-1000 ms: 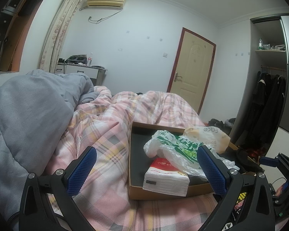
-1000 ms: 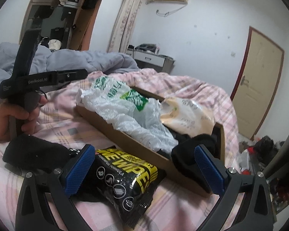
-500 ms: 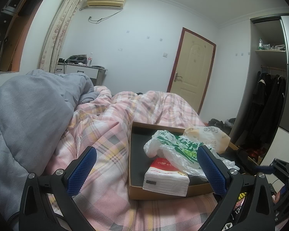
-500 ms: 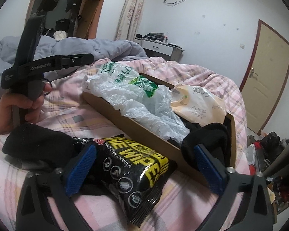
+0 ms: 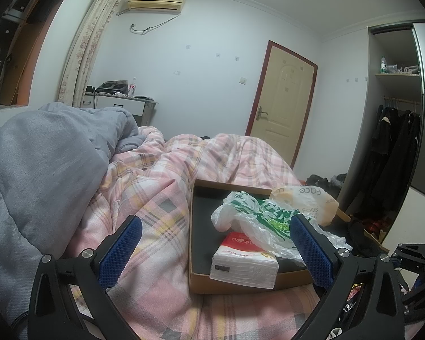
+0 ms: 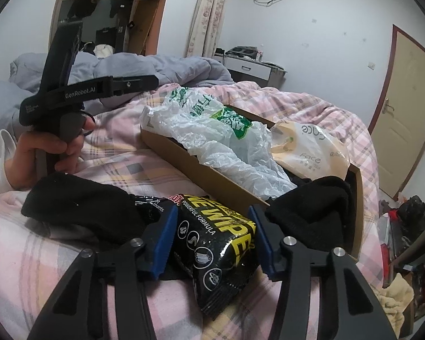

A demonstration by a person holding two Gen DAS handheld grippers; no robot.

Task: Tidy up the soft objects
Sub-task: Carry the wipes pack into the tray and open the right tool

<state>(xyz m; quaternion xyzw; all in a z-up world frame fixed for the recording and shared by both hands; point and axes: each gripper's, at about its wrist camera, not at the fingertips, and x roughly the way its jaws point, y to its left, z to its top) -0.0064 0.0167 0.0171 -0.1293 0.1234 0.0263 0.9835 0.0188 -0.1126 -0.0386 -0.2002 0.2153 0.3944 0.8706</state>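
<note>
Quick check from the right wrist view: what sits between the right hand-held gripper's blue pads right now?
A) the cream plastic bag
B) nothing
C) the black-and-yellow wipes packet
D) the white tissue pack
C: the black-and-yellow wipes packet lies on the pink plaid quilt between the pads of the right hand-held gripper, which flank its sides; whether they are squeezing it is unclear.

Black gripper (image 6: 211, 240), blue ribbed pads (image 6: 163, 243), silver screws.
</note>
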